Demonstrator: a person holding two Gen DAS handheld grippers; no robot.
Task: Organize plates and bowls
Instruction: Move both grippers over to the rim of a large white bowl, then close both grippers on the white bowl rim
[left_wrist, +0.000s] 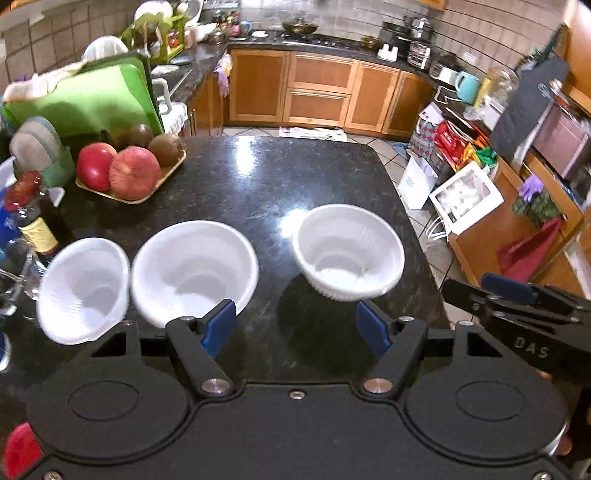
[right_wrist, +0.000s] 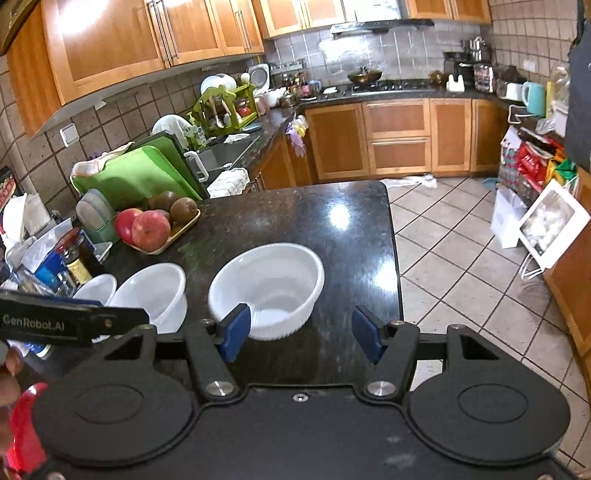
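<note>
Three white bowls are sitting in a row along the near edge of the dark tabletop: a small bowl at the left, a middle bowl apparently touching it, though blur is obscuring the contact, and a ribbed bowl apart to the right. The left gripper and right gripper are both being held spread and empty. For nesting, the ribbed bowl's near rim is best being pinched with one finger inside, then lifted level.
</note>
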